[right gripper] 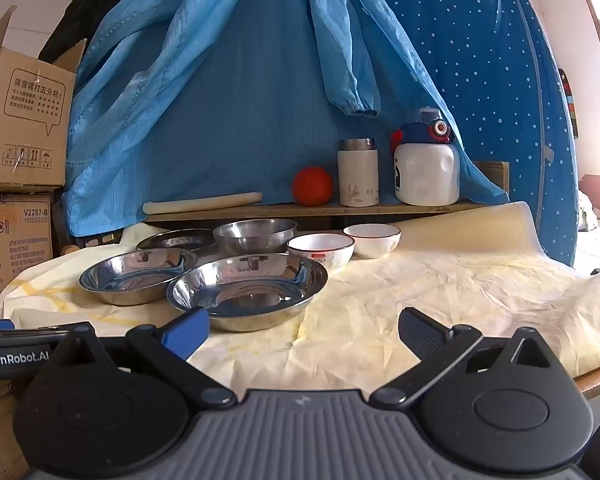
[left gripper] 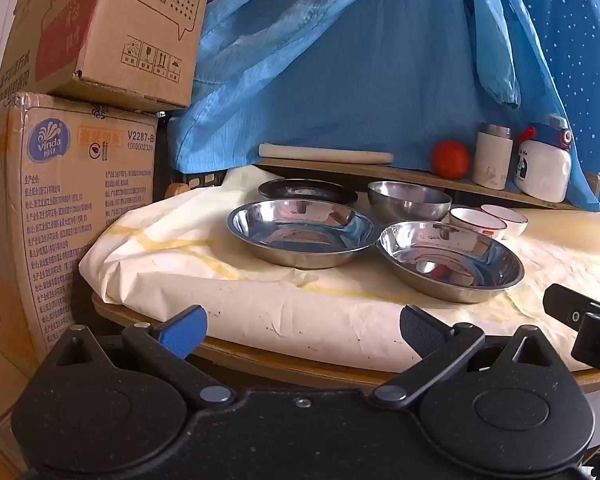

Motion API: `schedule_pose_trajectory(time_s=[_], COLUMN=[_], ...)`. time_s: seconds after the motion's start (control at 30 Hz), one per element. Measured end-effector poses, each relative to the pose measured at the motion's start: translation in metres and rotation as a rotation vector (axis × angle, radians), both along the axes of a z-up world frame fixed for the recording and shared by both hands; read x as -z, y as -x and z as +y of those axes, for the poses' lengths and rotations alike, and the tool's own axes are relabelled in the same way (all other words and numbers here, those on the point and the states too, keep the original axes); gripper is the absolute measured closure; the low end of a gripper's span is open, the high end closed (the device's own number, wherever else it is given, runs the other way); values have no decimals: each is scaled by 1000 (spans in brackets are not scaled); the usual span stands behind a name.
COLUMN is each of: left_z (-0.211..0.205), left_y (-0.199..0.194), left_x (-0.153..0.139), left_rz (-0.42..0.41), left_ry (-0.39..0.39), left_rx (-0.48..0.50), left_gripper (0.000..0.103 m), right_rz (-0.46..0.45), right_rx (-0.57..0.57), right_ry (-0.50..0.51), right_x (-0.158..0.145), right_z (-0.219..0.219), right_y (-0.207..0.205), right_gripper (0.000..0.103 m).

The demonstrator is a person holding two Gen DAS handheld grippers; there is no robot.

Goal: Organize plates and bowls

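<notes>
Six dishes sit in a loose cluster on the counter (right gripper: 440,280), which is draped in a crumpled cream sheet, and I place them all against the deep steel bowl (right gripper: 254,235) at the back. Largest first: the wide steel plate (right gripper: 247,291) stands just in front of that bowl, nearest my right claw (right gripper: 304,334); a second steel plate (right gripper: 138,276) lies to its left and in front; a darker flat plate (right gripper: 174,239) sits left of the bowl, touching or nearly so. Right of the bowl come two small white ceramic bowls, the nearer (right gripper: 321,249) and the farther (right gripper: 373,239). Both my claws hang wide with nothing between the pads, the left claw (left gripper: 304,330) at the counter's near edge. I judge the steel pieces light, stiff and slippery, best pinched across the thin rim; the ceramic bowls will be heavier for their size and could chip, so I would grip one wall gently and set down softly.
</notes>
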State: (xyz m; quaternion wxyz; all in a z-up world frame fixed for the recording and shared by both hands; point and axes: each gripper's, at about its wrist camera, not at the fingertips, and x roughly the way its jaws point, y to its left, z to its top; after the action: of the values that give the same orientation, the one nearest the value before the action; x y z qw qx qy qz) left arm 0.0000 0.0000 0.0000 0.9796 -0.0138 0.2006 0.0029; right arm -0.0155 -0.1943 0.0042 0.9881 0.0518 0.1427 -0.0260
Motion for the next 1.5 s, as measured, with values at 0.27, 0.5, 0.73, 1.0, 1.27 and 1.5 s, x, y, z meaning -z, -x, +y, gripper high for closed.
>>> schedule_pose_trajectory(time_s=[0.27, 0.5, 0.73, 1.0, 1.27, 1.5], left_z=[0, 0, 0, -1, -3, -2], left_y=[0, 0, 1, -1, 0, -1], left_x=[0, 0, 5, 4, 4, 3], left_rz=[6, 7, 4, 9, 9, 9], left_ry=[-1, 0, 1, -1, -4, -2], left_rx=[0, 1, 11, 14, 11, 12], left_gripper=[1, 1, 1, 1, 1, 1], right_rz=[-1, -1, 0, 2, 2, 3], right_rx=[-1, -1, 0, -1, -1, -1], right_ry=[-1, 0, 0, -1, 0, 1], right_x=[0, 0, 0, 0, -1, 0], right_z=[-1, -1, -1, 0, -1, 1], right_y=[0, 0, 0, 0, 0, 0], right_gripper=[0, 0, 0, 0, 0, 0])
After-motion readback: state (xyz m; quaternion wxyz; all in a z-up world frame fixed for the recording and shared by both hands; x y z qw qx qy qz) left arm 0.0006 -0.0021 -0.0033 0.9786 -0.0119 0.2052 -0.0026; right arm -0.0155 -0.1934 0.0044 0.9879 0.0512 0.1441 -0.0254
